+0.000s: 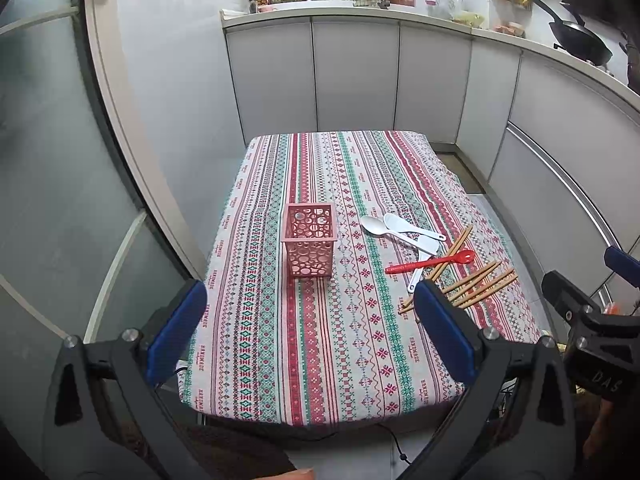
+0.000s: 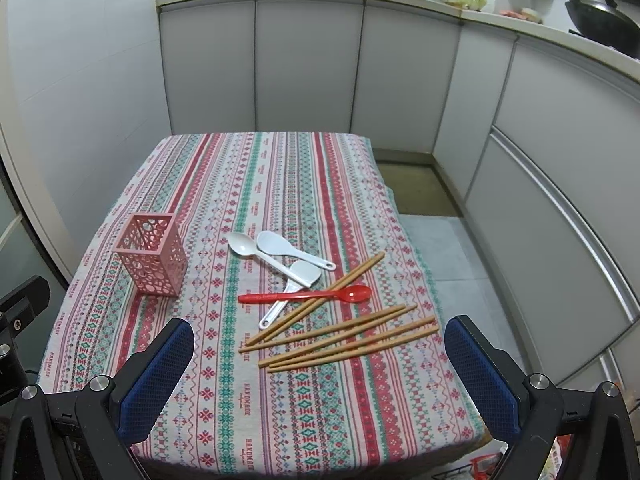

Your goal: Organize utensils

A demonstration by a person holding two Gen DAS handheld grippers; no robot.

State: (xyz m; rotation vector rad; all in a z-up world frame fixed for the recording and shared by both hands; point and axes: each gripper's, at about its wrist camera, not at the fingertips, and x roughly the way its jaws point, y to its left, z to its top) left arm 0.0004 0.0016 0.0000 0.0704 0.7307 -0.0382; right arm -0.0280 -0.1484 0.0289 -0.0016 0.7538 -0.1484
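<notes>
Your left tongs (image 1: pixel 310 320) and right tongs (image 2: pixel 319 354) were both spread wide, gripping nothing, above the near edge of the striped-cloth tabletop (image 2: pixel 280 168). The pink perforated plastic holder (image 2: pixel 151 254) stood upright at ten o'clock. The wooden chopsticks (image 2: pixel 348 338) lay flat, long axes toward two o'clock. The red plastic spoon (image 2: pixel 306 296) pointed its bowl to three o'clock, crossing white plastic spoons (image 2: pixel 280 254).

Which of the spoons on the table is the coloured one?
The red spoon, lying nearest the chopsticks with its bowl across one pair. The other utensils beside it, a spoon and two paddles, are all white.
</notes>
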